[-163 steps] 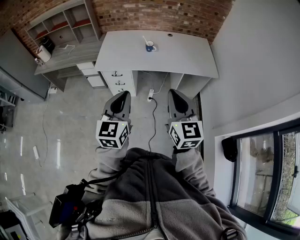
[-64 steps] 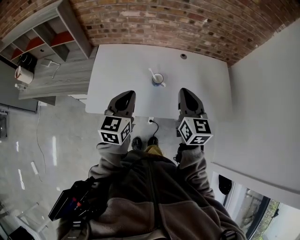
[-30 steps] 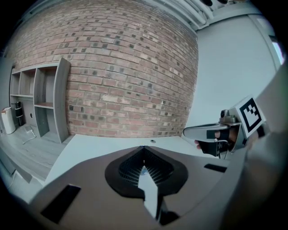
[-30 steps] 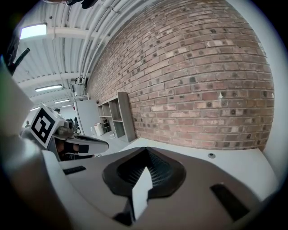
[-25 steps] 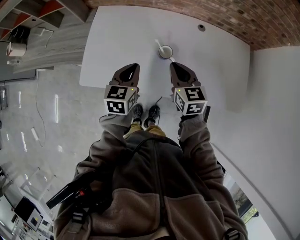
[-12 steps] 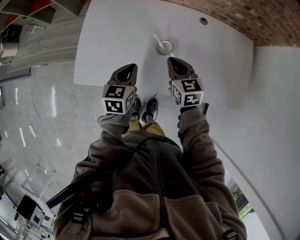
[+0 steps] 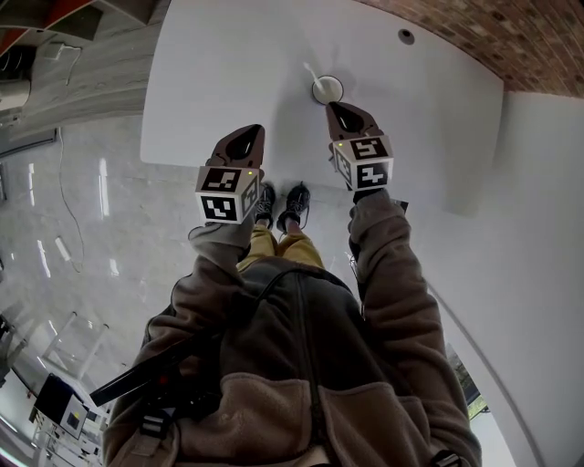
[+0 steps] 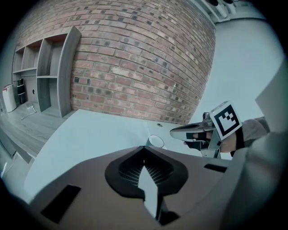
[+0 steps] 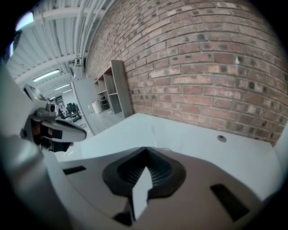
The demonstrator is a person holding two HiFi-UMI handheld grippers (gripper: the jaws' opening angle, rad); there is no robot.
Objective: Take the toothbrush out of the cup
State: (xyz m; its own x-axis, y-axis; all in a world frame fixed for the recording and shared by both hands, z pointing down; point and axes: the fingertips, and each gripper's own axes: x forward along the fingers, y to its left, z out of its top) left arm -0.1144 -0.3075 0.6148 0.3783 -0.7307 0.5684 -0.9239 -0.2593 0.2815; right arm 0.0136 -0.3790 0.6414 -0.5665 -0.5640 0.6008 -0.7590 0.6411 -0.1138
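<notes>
Toothbrush (image 7: 310, 71) could topple with its cup (image 7: 328, 88) if the right gripper (image 7: 335, 108) (closed and empty, like the left gripper (image 7: 254, 131)) nudges it unopened.

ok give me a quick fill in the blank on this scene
The toothbrush stands in the cup on a ___ table.
The wall behind the table is made of ___.
The ___ gripper is the one nearer the cup.
Missing words: white; brick; right.
</notes>
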